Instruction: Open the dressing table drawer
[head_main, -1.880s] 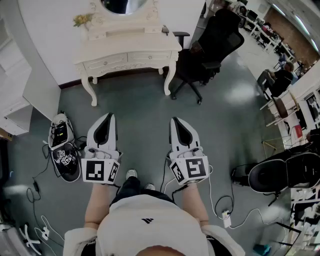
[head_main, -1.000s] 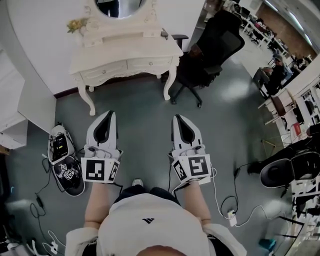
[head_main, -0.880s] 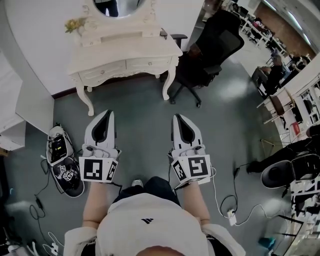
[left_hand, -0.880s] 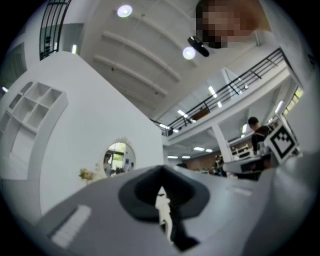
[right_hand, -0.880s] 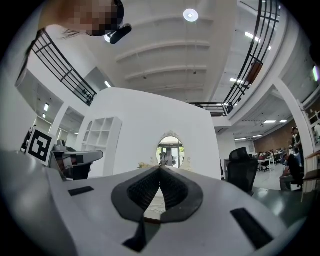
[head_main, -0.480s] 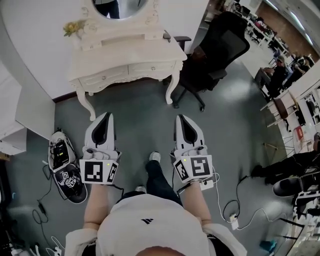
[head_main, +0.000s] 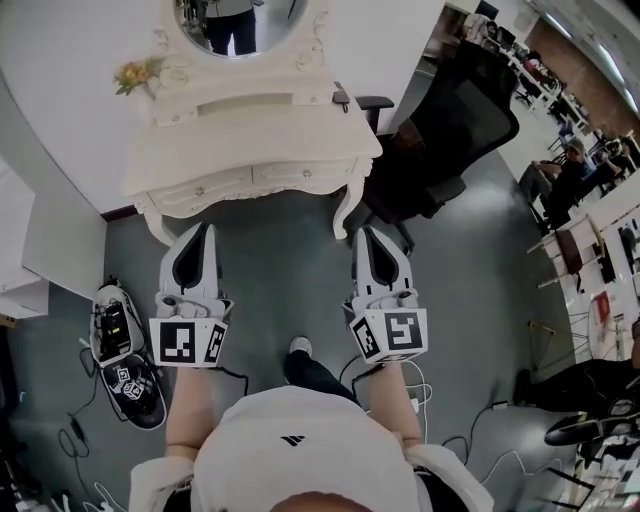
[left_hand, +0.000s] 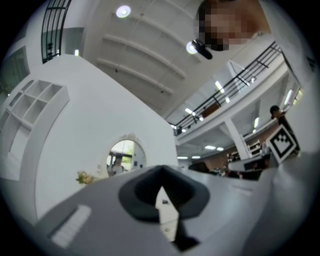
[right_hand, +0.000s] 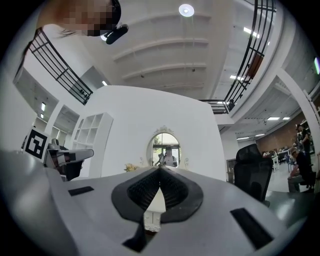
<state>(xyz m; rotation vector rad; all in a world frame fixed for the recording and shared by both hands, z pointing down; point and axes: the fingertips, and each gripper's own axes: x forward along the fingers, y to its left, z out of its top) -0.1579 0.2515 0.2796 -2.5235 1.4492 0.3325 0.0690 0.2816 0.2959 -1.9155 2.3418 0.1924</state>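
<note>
Closest to me, at the bottom of the head view, my two bare forearms reach forward side by side. Each carries a grey-and-white tool with a square-marker cube at its back. The left tool (head_main: 198, 234) and the right tool (head_main: 369, 238) lie parallel, noses aimed up the frame and tipped a little above level. Each tool's own view shows its dark pads pinched together at the tips with nothing between them, so both are closed and empty. Between them, low in the centre, my white shoe (head_main: 298, 347) stands on the grey-green floor (head_main: 280, 260).

Just beyond the tool tips, in the upper centre, stands the cream-white carved wooden dressing desk (head_main: 250, 140). Its front holds a left drawer (head_main: 200, 190) and a right drawer (head_main: 300, 176), both flush and closed, each with a small knob. Neither tool touches them. Behind the desk top rises an oval mirror (head_main: 235, 20).

I judge this to be the approach, since no drawer is open yet. Next I need to spread one tool's jaws, line it up with a knob, close on it, and pull straight back towards me.
</note>
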